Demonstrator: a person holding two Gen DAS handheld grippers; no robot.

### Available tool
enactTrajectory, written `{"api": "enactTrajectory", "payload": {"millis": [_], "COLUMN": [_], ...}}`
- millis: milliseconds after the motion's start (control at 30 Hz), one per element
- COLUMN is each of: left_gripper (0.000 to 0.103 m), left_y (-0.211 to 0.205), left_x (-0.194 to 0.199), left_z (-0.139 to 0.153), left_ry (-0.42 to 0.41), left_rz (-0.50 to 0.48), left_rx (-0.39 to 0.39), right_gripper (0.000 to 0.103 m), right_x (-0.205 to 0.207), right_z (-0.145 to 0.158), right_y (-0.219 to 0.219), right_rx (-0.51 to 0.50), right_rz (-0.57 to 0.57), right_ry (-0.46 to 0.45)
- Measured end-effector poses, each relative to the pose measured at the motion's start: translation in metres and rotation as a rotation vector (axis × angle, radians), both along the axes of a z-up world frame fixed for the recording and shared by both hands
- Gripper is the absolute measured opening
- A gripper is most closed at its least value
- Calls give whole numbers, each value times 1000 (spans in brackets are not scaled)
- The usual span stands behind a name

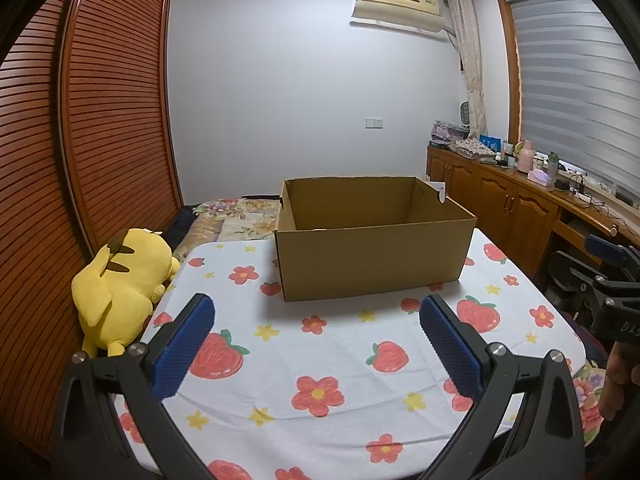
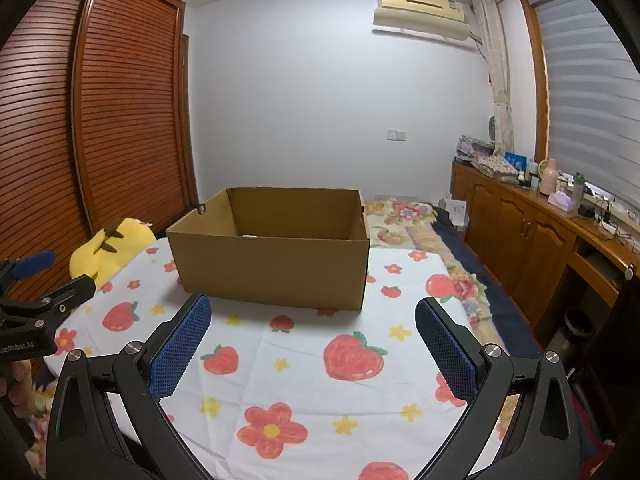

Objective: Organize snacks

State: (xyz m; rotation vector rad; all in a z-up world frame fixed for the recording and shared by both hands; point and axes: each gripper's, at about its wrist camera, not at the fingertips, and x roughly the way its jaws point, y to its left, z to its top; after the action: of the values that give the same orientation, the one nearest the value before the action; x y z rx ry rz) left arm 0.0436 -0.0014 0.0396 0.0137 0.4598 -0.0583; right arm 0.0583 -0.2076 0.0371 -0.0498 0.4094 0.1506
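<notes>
An open brown cardboard box (image 1: 372,256) stands on a table with a white strawberry-and-flower cloth (image 1: 320,360). It also shows in the right wrist view (image 2: 272,268). Its inside is mostly hidden; a small pale bit shows at the bottom in the right wrist view. My left gripper (image 1: 316,308) is open and empty, above the cloth in front of the box. My right gripper (image 2: 312,308) is open and empty, also in front of the box. No snacks are visible on the cloth.
A yellow plush toy (image 1: 120,284) lies off the table's left edge by a slatted wooden wardrobe (image 1: 100,120). A bed with a floral cover (image 2: 412,220) lies behind the table. Wooden cabinets (image 1: 500,200) with clutter run along the right under the window.
</notes>
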Motion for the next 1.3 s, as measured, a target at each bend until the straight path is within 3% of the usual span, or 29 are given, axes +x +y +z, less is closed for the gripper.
{"api": "enactTrajectory", "payload": {"millis": [1300], "left_gripper": [103], "left_y": [-3], "left_x": [-3], "left_z": [2], "left_ry": [-3], "left_rz": [-4], "left_rx": [2], "right_gripper": [103], "right_x": [0], "right_z": [-1], "right_y": [0], "right_rx": [1], "right_rz": [0], "right_ry": [1]}}
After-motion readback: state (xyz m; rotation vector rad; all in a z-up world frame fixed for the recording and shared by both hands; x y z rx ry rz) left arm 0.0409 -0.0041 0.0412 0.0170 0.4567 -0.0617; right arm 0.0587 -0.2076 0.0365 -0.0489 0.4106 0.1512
